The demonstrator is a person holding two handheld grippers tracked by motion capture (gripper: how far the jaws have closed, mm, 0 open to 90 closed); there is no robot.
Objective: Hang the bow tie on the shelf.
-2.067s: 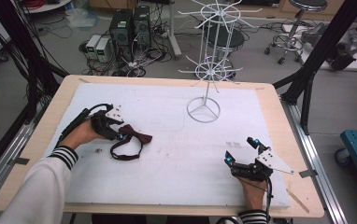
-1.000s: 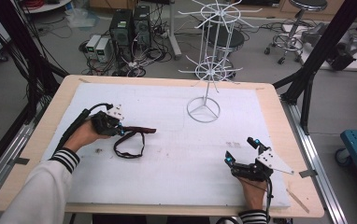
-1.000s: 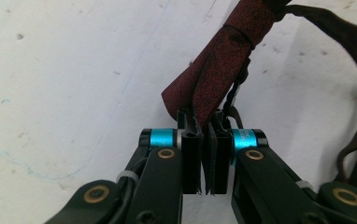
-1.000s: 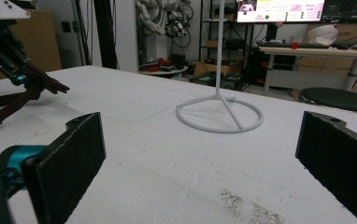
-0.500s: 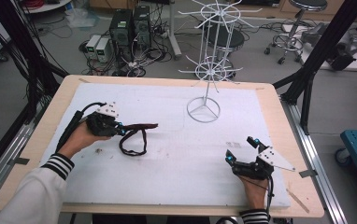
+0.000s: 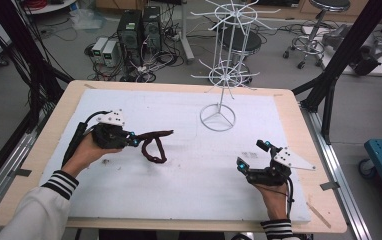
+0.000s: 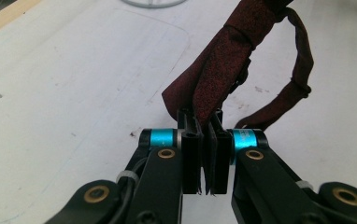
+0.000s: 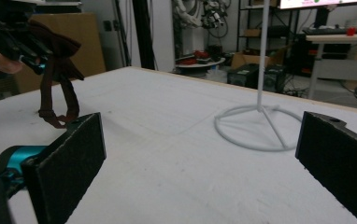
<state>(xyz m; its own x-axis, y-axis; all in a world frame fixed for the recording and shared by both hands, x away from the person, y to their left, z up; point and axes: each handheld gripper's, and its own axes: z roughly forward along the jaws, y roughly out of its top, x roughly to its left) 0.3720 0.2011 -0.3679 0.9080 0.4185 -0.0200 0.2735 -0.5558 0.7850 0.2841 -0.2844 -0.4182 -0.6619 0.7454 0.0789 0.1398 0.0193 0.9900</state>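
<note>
Left gripper [image 6: 135, 142]: fingers clamped on dark red tie [image 6: 154, 146]; right gripper [image 6: 251, 156]: fingers wide, nothing between; white stand [image 6: 218, 118] beyond.

Dark maroon tie [image 6: 154, 146], faintly speckled. Black grippers with cyan bands: left [image 6: 135, 141], right [image 6: 251, 156]. White wire stand [image 6: 224, 70] beyond the tie. White mat [image 6: 179, 185] on a pale wood table [image 6: 299, 120]. Black-and-white striped cuffs [image 6: 59, 184].

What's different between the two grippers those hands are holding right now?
The left gripper is shut on a dark red strap, lifting one end while the loop dangles to the white mat; the right gripper is open and holds nothing. The left is near the mat's left side, the right near its front right. Both have black jaws and blue rings.
</note>
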